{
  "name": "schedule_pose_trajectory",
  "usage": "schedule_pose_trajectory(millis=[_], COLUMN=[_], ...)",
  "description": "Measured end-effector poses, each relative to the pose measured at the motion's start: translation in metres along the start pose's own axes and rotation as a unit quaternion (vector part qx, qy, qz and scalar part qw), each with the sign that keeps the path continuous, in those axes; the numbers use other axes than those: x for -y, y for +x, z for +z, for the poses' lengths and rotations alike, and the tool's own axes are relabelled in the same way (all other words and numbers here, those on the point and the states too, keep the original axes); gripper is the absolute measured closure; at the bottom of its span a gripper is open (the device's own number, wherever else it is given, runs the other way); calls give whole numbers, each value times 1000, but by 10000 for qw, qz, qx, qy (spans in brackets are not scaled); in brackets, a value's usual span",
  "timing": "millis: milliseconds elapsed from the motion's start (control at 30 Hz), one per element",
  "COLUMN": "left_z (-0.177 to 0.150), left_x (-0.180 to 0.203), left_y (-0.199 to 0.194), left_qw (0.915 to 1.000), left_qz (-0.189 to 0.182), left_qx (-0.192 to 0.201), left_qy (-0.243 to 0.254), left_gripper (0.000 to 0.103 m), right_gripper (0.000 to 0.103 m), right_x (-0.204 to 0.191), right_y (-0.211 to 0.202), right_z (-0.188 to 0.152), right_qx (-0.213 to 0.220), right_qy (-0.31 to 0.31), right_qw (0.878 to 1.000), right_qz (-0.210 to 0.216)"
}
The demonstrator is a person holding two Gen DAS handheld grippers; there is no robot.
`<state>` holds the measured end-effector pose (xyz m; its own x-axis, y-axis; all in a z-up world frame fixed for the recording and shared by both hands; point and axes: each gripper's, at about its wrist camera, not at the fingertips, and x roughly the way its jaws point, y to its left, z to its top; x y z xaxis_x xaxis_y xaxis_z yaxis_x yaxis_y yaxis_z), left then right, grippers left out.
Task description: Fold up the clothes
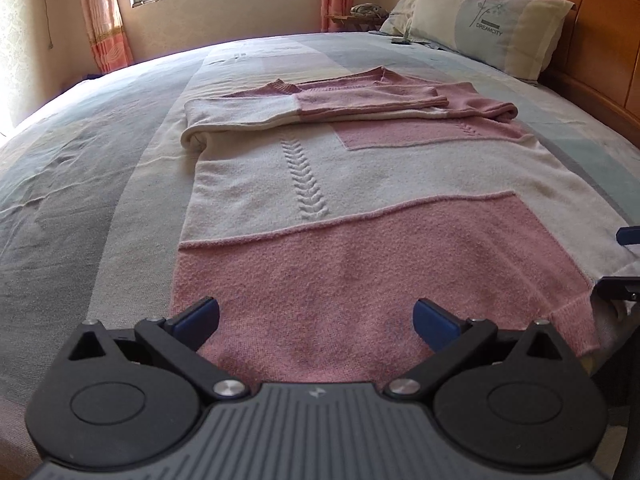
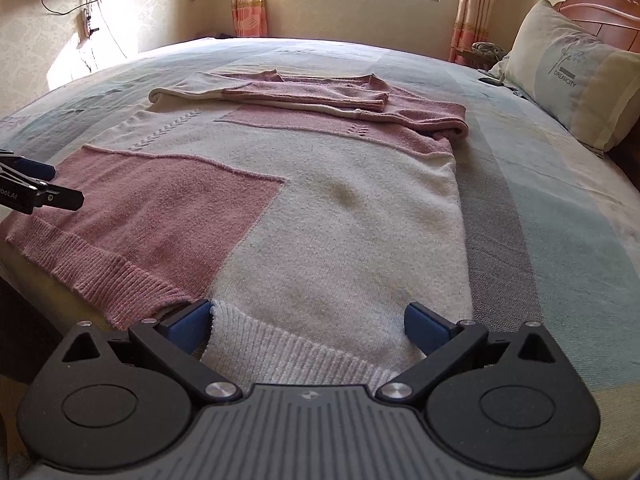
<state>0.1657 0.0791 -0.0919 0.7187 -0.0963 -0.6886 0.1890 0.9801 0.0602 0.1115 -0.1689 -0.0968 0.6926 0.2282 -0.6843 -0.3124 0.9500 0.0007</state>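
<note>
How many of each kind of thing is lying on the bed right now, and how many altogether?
Pink and cream knitted sweater: 1
Pale printed pillows: 2, one mostly hidden behind the other
Small dark object near the pillows, too small to identify: 1
Total: 4

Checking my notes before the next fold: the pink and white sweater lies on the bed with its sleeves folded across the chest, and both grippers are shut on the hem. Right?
Not quite. Both views show the left gripper and right gripper open at the hem, gripping nothing. The sweater does lie on the bed, sleeves folded across.
</note>
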Motion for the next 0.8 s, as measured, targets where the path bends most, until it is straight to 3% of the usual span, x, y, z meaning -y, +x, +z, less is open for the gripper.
schedule_pose_trajectory(millis=[133, 200, 300, 367, 600, 800], left_z=[14, 17, 9, 2, 3, 6], left_x=[33, 49, 57, 55, 59, 71], left_y=[2, 8, 21, 25, 14, -12], left_qw=[9983, 9969, 9968, 9968, 9975, 9948], left_qz=[-320, -489, -661, -763, -586, -469], left_qx=[158, 151, -20, -54, -213, 27], left_qy=[464, 599, 453, 229, 330, 899], left_gripper=[1, 1, 0, 1, 1, 1], right_gripper=[0, 0, 0, 0, 0, 0], right_x=[2, -2, -5, -7, -4, 7], right_y=[-1, 11, 28, 26, 18, 3], right_z=[18, 23, 22, 13, -4, 3], right_qx=[268, 198, -52, 190, 529, 342], right_qy=[332, 227, 181, 84, 33, 39], right_qw=[9986, 9992, 9997, 9997, 9985, 9993], right_qz=[323, 246, 130, 108, 146, 165])
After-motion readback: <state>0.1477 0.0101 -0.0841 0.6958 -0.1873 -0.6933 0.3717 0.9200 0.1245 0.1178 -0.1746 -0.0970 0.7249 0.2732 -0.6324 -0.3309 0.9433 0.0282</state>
